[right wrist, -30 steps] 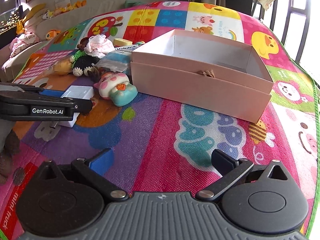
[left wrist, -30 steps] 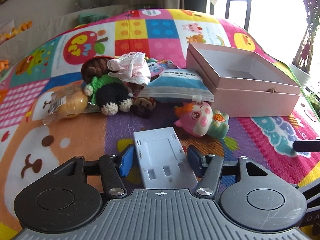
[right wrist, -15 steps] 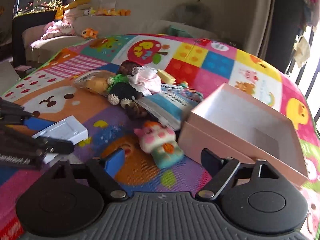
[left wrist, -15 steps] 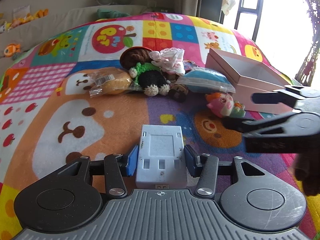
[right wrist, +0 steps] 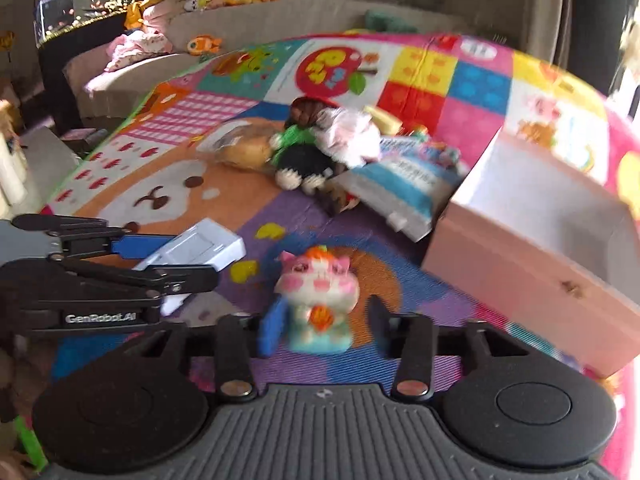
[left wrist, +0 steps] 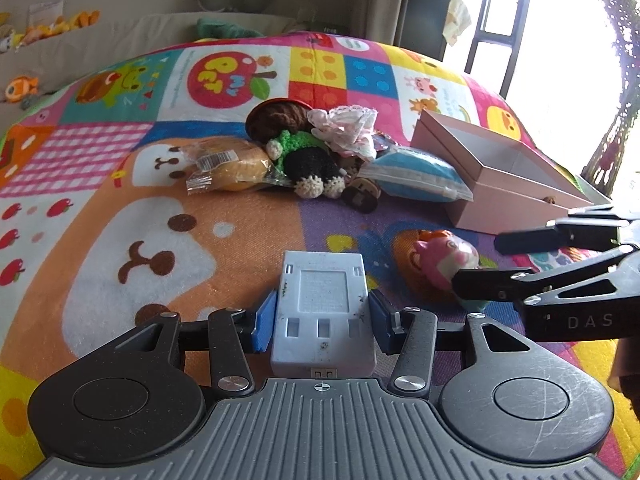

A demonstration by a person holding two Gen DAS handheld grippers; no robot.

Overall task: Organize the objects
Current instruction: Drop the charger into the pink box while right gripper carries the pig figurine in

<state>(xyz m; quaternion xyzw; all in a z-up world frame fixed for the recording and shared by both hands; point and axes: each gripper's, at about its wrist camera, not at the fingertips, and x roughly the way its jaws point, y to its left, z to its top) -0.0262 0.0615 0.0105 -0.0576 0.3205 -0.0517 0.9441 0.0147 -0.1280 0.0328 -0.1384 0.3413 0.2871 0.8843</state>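
Note:
My left gripper [left wrist: 323,322] is shut on a flat pale-blue plastic case [left wrist: 323,312], held just above the play mat; the case also shows in the right wrist view [right wrist: 200,250]. My right gripper [right wrist: 326,330] is open, its fingers on either side of a pink cat figurine [right wrist: 318,298] that stands on the mat; the figurine also shows in the left wrist view [left wrist: 442,258]. An open pink box [left wrist: 516,200] stands at the right, and in the right wrist view [right wrist: 532,248] it looks empty.
A pile lies beyond on the colourful play mat [left wrist: 120,200]: a wrapped bun [left wrist: 228,164], a crochet doll [left wrist: 304,152], a blue-white packet [left wrist: 416,174] leaning by the box. A sofa with soft toys [right wrist: 160,40] stands behind.
The right gripper has swung left and down until its open fingers bracket the cat figurine. The left gripper keeps its hold on the case and has shifted slightly back.

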